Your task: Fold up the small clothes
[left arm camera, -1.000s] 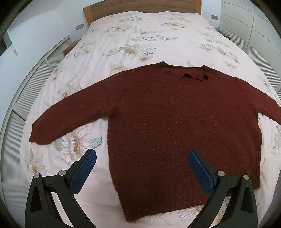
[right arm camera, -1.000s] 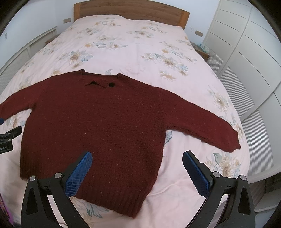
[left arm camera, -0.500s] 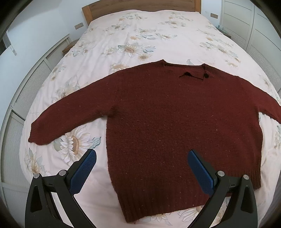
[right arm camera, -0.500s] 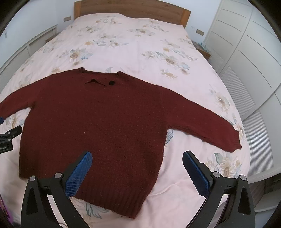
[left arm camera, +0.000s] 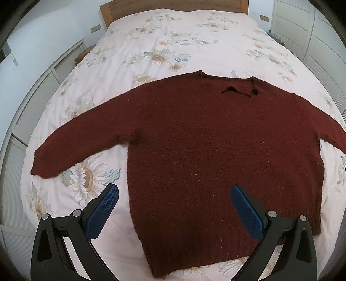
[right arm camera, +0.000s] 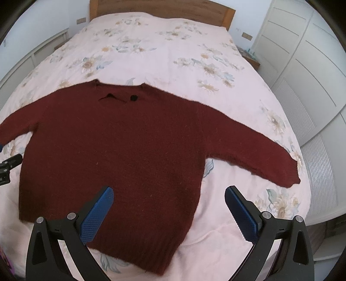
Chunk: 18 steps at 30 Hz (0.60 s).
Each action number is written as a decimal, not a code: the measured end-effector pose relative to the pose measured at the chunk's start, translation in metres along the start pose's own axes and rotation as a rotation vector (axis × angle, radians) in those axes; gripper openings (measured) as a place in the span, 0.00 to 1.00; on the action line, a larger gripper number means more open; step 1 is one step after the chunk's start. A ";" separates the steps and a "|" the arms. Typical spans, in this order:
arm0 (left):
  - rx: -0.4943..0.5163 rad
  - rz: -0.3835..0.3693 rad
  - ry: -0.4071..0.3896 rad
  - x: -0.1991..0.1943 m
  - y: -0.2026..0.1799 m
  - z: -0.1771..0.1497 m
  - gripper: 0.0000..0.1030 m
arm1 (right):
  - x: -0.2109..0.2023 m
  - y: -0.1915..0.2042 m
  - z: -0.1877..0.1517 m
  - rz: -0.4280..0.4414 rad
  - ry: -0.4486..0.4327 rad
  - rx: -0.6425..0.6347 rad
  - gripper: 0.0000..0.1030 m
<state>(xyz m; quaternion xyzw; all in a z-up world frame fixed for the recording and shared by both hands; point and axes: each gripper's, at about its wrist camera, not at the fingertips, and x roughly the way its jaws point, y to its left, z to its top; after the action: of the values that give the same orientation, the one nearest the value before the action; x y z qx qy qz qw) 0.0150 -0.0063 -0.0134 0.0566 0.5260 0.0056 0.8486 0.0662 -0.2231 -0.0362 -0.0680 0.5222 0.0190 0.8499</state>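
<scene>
Left tongs (left arm camera: pixel 174 195) and right tongs (right arm camera: pixel 169 197), each spread wide with blue textured pads (left arm camera: pixel 101 211) on black arms, pinching nothing and hovering above the near hem of the garment. Dark red knitted sweater (left arm camera: pixel 216 151), laid flat and face up on the bed, both sleeves stretched outward to the sides, neckline toward the headboard. The knit is fuzzy and flecked with pale specks; the hem (right arm camera: pixel 138 253) shows ribbing. At the collar, a short dark slit (left arm camera: pixel 232 90) ends beside a round black button (left arm camera: pixel 255 91). In the left wrist view the sweater's left sleeve cuff (left arm camera: pixel 42 168) lies on a large printed sunflower (left arm camera: pixel 86 176); in the right wrist view the opposite cuff (right arm camera: pixel 289 175) reaches nearly to the bed's edge. The sweater occupies the near half of the bed, the body smooth and free of folds. Bedspread (right arm camera: pixel 168 54), pale pink with scattered sunflower prints, covers the whole mattress. Wooden headboard (right arm camera: pixel 160 8) at the far end. White panelled wardrobe doors (right arm camera: pixel 302 71) along the right side; white louvred panels (left arm camera: pixel 26 112) along the left. A black part of the left tool (right arm camera: pixel 8 166) shows at the left margin of the right wrist view.
</scene>
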 end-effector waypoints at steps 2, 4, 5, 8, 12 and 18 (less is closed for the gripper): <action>-0.009 -0.006 0.002 0.003 0.002 0.002 0.99 | 0.004 -0.007 0.003 -0.013 -0.009 0.006 0.99; -0.004 0.003 0.003 0.005 0.003 0.005 0.99 | 0.009 -0.021 0.007 -0.039 -0.030 0.015 0.99; 0.000 0.010 0.003 0.006 0.003 0.007 0.99 | 0.011 -0.030 0.010 -0.051 -0.051 0.018 0.99; 0.002 0.022 0.001 0.011 0.006 0.012 0.99 | 0.017 -0.056 0.018 -0.090 -0.095 0.034 0.99; 0.005 0.027 0.003 0.020 0.010 0.021 0.99 | 0.036 -0.115 0.029 -0.107 -0.092 0.137 0.99; 0.010 0.039 0.003 0.038 0.016 0.038 0.99 | 0.087 -0.220 0.031 -0.117 -0.020 0.368 0.99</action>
<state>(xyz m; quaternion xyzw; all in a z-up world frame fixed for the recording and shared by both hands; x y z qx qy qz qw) 0.0670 0.0090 -0.0292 0.0708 0.5262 0.0197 0.8472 0.1560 -0.4401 -0.0788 0.0586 0.5037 -0.1259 0.8527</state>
